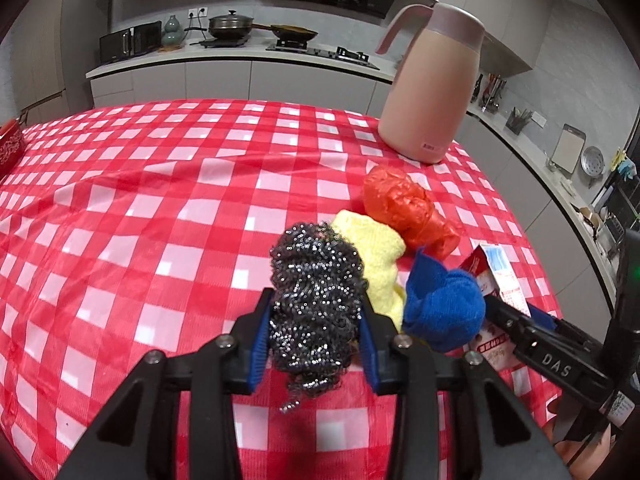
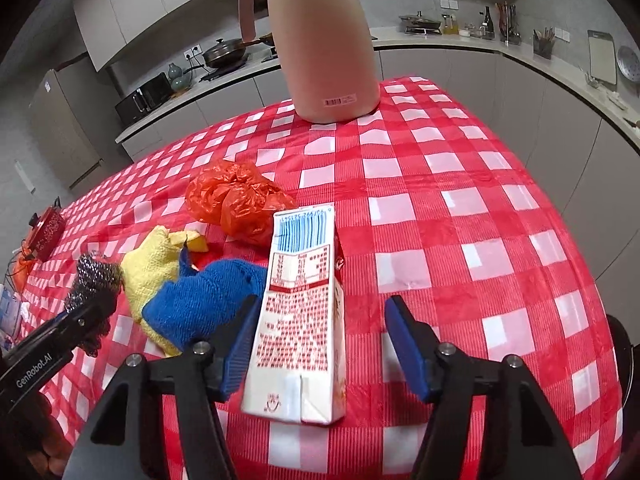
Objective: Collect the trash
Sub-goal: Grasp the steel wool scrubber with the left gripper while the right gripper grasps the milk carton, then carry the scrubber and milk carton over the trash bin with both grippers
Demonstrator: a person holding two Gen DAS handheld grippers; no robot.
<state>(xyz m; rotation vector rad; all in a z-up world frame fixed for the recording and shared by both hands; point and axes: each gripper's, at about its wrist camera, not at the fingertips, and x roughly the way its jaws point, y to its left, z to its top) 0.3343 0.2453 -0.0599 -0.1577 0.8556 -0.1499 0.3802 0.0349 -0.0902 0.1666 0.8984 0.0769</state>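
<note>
My left gripper (image 1: 316, 320) is shut on a steel wool scourer (image 1: 316, 300), which also shows at the left of the right wrist view (image 2: 94, 280). Beside it lie a yellow cloth (image 1: 376, 256), a blue cloth (image 1: 444, 304) and a crumpled orange plastic bag (image 1: 404, 208). My right gripper (image 2: 320, 340) is open, with its jaws on either side of a red and white carton (image 2: 300, 320) that lies flat on the checked tablecloth (image 2: 460, 220). The left finger touches the carton; the right finger stands apart from it.
A tall pink thermos jug (image 1: 432, 88) stands at the table's far right corner. A red box (image 2: 48, 232) sits at the far left edge. Kitchen counters with a stove and pans lie beyond the table.
</note>
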